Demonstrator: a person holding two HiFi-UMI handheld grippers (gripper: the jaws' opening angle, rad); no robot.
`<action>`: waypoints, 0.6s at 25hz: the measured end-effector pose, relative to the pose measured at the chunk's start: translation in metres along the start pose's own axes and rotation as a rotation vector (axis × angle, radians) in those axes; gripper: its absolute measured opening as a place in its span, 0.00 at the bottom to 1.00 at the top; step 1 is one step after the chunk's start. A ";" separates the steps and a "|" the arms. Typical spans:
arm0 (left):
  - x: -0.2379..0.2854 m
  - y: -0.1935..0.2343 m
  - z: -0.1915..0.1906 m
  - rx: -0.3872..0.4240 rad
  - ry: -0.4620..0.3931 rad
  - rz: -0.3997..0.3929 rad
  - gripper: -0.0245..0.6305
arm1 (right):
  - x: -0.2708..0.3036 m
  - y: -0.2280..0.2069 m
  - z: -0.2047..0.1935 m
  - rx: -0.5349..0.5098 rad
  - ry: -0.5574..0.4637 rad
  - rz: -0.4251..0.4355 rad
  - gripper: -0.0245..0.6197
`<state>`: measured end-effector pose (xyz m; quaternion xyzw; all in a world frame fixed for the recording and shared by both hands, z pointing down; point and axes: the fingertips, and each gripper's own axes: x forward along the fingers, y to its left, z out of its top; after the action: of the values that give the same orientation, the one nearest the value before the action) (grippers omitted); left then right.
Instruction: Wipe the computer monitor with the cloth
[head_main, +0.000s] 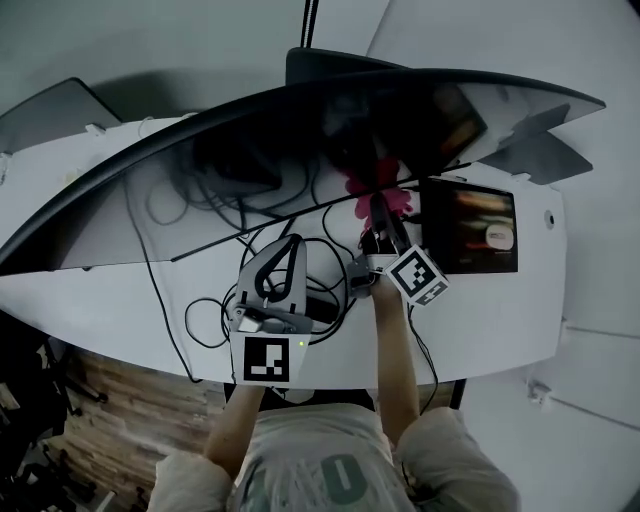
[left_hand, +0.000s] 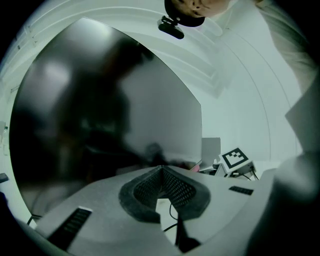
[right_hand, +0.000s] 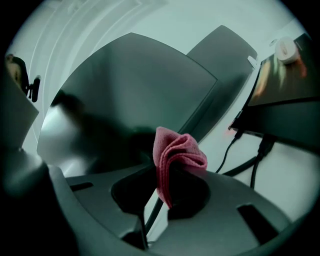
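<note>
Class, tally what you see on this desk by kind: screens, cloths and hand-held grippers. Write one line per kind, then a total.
Screens: 2 (curved monitor, small lit display)
Cloths: 1 (pink cloth)
Grippers: 2 (left gripper, right gripper)
Total: 5

Head view: from above, steeply down on the table (head_main: 500, 325).
Left gripper view: low over the table, facing the monitor (left_hand: 100, 105), close.
Right gripper view: low, facing it from further right.
Shared: the monitor.
</note>
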<state>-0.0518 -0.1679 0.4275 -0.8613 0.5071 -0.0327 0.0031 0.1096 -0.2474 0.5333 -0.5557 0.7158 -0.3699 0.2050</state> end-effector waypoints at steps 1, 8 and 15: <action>-0.006 0.004 -0.001 0.014 0.007 -0.006 0.06 | 0.000 0.005 -0.006 -0.003 0.002 0.005 0.12; -0.044 0.040 -0.009 -0.072 -0.006 0.029 0.06 | 0.000 0.045 -0.054 0.000 0.028 0.044 0.12; -0.078 0.069 -0.010 -0.060 -0.022 0.020 0.06 | 0.001 0.083 -0.098 0.028 0.027 0.071 0.12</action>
<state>-0.1499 -0.1333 0.4309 -0.8562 0.5164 -0.0079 -0.0168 -0.0135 -0.2093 0.5333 -0.5220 0.7326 -0.3799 0.2158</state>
